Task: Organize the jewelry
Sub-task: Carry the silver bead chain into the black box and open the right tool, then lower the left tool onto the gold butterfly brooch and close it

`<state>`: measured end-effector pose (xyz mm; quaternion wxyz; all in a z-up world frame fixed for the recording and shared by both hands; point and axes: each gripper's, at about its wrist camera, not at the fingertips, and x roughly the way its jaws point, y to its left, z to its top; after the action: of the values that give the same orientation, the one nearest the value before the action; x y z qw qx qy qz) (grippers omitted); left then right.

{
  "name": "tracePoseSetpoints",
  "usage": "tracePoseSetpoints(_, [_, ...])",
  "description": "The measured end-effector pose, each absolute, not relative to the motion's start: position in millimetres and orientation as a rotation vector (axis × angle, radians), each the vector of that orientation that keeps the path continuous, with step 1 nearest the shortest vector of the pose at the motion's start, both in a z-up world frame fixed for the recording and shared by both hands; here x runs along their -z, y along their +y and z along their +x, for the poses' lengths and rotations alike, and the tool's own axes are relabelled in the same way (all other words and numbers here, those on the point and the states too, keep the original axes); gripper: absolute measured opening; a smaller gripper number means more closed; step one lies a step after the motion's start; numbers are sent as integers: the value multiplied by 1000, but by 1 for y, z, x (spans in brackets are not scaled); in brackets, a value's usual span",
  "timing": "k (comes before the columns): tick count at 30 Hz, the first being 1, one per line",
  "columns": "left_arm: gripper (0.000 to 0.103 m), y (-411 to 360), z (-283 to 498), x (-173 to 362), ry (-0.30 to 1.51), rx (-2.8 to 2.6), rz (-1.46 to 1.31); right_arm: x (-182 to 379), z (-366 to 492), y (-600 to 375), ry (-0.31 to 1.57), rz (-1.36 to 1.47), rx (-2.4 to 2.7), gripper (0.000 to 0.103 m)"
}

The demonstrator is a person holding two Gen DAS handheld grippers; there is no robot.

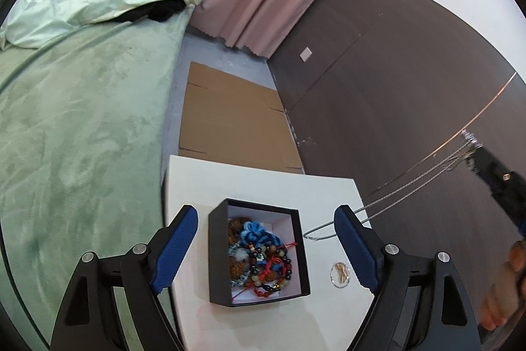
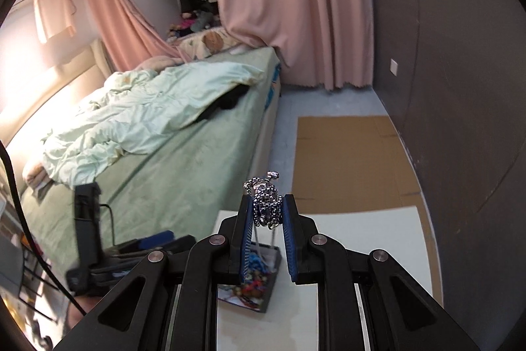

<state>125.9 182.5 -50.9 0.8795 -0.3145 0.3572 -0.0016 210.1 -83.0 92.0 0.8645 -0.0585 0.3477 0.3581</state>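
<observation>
A black box [image 1: 259, 254] with a white lining sits on the white table [image 1: 263, 183] and holds a tangle of beaded bracelets [image 1: 263, 262]. My left gripper [image 1: 267, 247] is open, its blue fingers on either side of the box, above it. My right gripper [image 2: 267, 213] is shut on a silver chain necklace [image 2: 265, 203] bunched between its pads, raised above the table. In the left wrist view the chain [image 1: 411, 183] hangs from the right gripper [image 1: 476, 153] down to the table beside the box. The box also shows below the right gripper [image 2: 263, 282].
A small clear round dish [image 1: 341, 274] with a gold piece lies right of the box. A green bed [image 1: 75, 127] is left of the table. Flat cardboard [image 1: 230, 120] lies on the floor beyond it. A dark wall [image 1: 394, 87] is to the right.
</observation>
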Motion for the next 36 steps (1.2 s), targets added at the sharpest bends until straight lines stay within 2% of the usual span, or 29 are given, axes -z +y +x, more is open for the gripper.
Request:
tracePoseSetpoints(13, [85,199,115,45,703,-41,-679,-92,189,-43,728,-171,-815,18])
tracePoseSetpoints(36, [85,217,114,57,738,-93,-743,30,202,-9,1080,-171,-848,20])
